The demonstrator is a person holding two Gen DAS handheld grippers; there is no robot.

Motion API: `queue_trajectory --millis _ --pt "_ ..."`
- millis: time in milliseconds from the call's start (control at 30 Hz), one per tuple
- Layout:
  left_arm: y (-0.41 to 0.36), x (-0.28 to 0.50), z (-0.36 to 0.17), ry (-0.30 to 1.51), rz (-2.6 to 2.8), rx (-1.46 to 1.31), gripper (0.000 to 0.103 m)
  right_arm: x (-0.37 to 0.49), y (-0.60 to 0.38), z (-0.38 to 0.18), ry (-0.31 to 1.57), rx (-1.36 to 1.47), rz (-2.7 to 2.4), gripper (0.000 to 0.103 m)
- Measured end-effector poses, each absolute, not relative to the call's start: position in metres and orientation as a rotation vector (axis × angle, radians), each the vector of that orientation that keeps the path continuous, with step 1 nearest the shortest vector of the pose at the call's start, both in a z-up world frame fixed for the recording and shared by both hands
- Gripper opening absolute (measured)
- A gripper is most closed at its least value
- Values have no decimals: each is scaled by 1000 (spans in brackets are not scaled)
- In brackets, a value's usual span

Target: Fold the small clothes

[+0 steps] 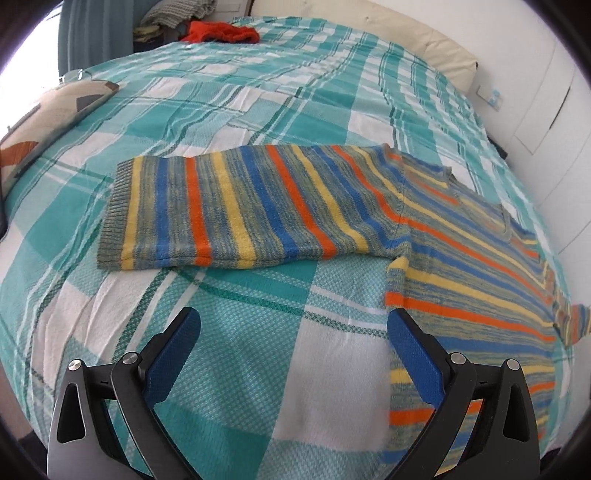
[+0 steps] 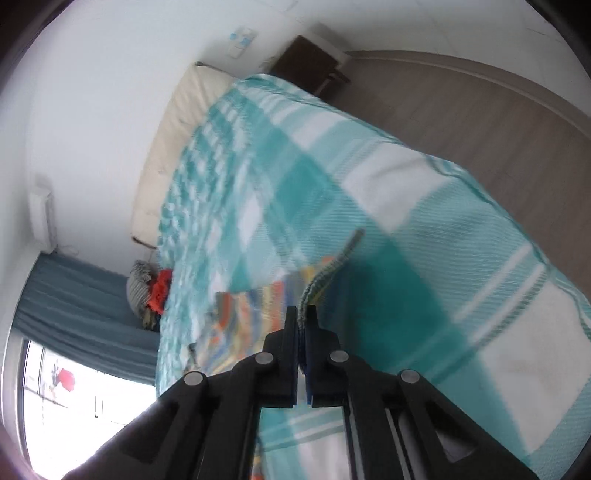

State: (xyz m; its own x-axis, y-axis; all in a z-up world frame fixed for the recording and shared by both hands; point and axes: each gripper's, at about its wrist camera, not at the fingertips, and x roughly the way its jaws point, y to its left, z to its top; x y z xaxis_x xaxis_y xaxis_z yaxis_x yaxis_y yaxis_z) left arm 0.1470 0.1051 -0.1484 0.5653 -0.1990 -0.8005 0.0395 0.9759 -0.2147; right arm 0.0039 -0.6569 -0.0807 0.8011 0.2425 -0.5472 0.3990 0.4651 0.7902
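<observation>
A small knitted sweater [image 1: 461,266] with orange, yellow and blue stripes lies flat on a bed. Its sleeve [image 1: 236,203] stretches out to the left across the cover. My left gripper [image 1: 293,321] hovers over the bed just in front of the sweater. It is open and holds nothing, and its right finger [image 1: 417,350] overlaps the sweater's near edge. In the right wrist view my right gripper [image 2: 303,314] is shut on the sweater's ribbed edge [image 2: 314,288], which rises off the cover. Blurred stripes of the sweater [image 2: 251,310] show left of the jaws.
The bed carries a teal and white checked cover [image 1: 229,332]. A patterned cushion [image 1: 51,114] lies at its left, and a red garment [image 1: 221,31] and other clothes are piled at the far end. A cream headboard [image 2: 173,122], white wall, wooden floor [image 2: 461,110] and dark nightstand [image 2: 310,70] surround it.
</observation>
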Motion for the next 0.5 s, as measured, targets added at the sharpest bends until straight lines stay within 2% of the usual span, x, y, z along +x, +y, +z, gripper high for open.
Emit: queue_trajectory --millis 100,200,233,267,300,333,367,500 --pt "117 139 -148 927 -124 -209 101 52 -596 -24 641 1033 125 3" --pt "127 137 -159 936 -98 -229 101 111 -518 7 671 969 337 4" --pt "130 135 -163 939 -92 -244 101 130 -491 10 682 964 407 8" --pt "134 133 -166 936 -92 -257 101 150 -467 8 696 978 485 16" --pt "137 131 -168 931 -92 -259 101 169 -444 2 733 989 548 30" --pt "139 129 -169 926 -91 -252 101 186 -425 -5 795 982 569 74" --pt "139 127 -169 921 -92 -241 101 197 -411 -11 843 963 545 81" --pt "141 124 -166 910 -106 -237 102 194 -413 -25 803 1010 536 81"
